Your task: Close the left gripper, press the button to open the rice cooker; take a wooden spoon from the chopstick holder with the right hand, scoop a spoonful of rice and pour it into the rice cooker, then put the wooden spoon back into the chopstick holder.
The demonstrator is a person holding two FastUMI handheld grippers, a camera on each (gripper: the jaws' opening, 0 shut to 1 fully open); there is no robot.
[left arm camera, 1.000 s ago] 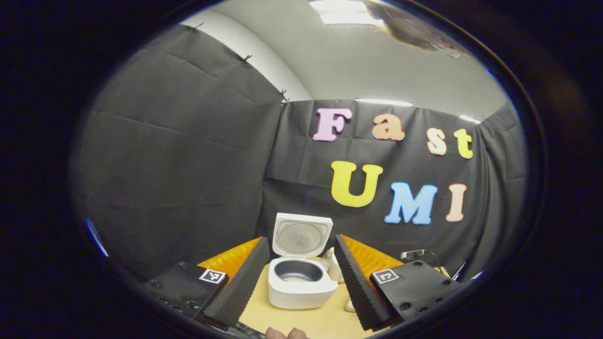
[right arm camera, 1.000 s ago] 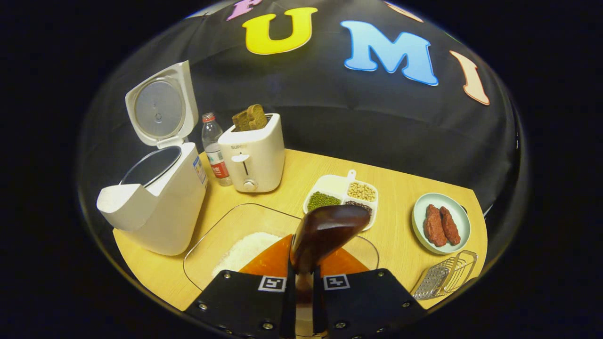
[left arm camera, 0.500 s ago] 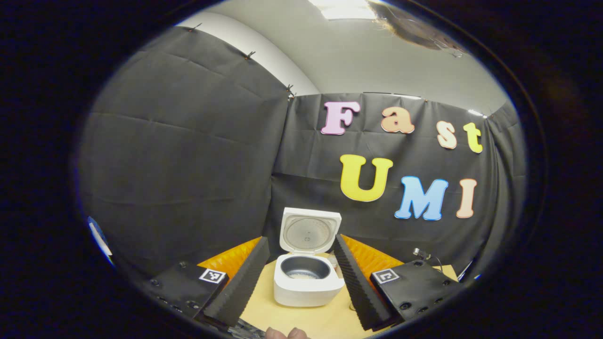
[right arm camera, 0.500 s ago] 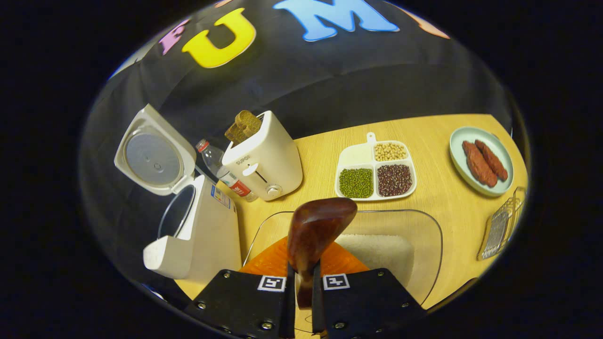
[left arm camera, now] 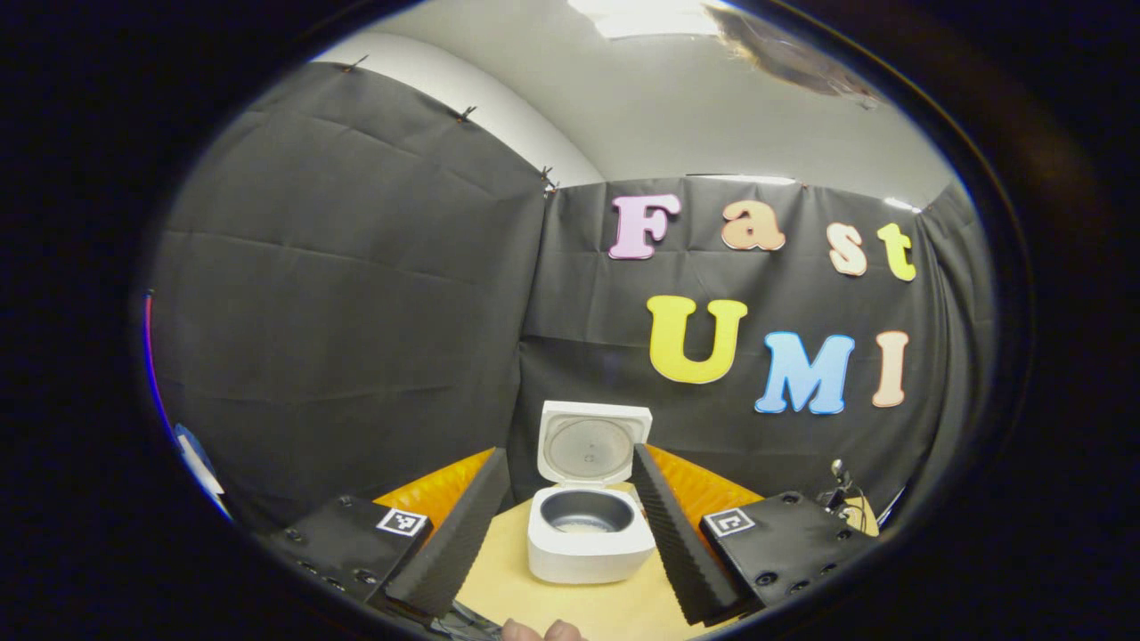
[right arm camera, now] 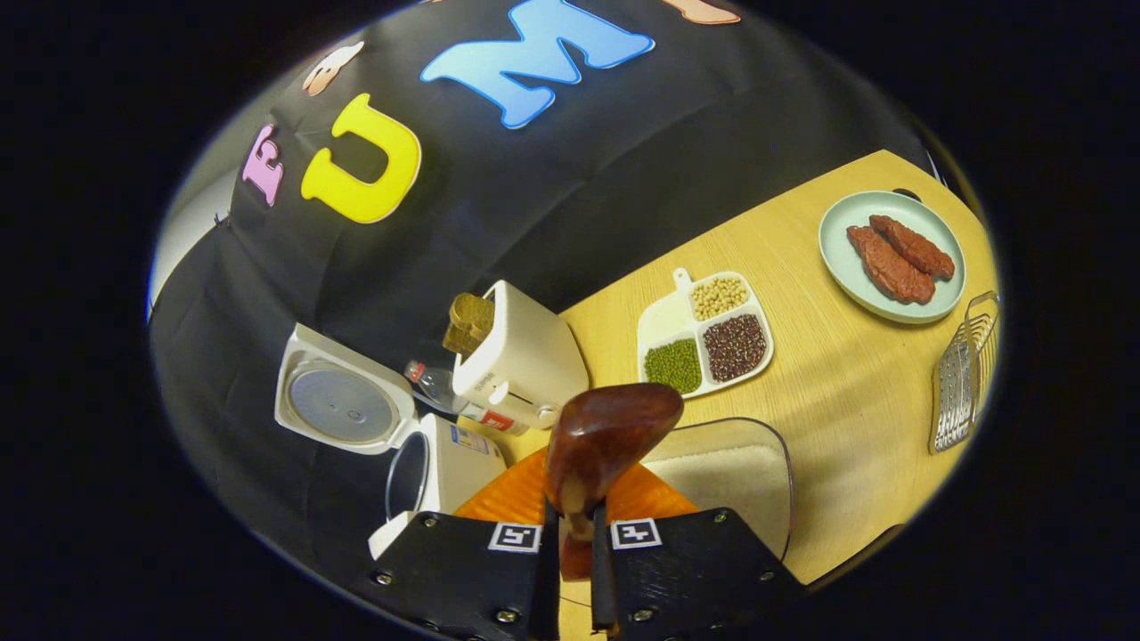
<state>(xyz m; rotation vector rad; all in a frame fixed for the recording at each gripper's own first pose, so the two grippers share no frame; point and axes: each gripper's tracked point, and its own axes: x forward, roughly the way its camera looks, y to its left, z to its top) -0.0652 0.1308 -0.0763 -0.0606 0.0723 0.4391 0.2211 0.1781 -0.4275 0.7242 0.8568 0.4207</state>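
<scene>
My right gripper (right arm camera: 570,543) has its two fingers pressed together on the handle of the wooden spoon (right arm camera: 606,441), whose dark, glossy bowl rises just in front of my camera. I take the rice cooker (right arm camera: 419,454) as my landmark: in the right gripper view it stands at the table's left edge, lid tipped up and open. Just beside it on the right stand a plastic bottle (right arm camera: 436,385) and a white toaster (right arm camera: 521,361) with bread in its slot. Nearer me than the toaster, a clear glass dish of rice (right arm camera: 726,472) lies partly behind the spoon. Farther right of the cooker sit a divided tray of beans (right arm camera: 704,334), then a pale plate with two sausages (right arm camera: 893,245), and a metal rack (right arm camera: 960,387) near the table's (right arm camera: 846,374) edge. My left gripper (left arm camera: 570,521) hangs with its jaws well apart, and in the left gripper view the open rice cooker (left arm camera: 590,534) shows between them, farther off on the table.
</scene>
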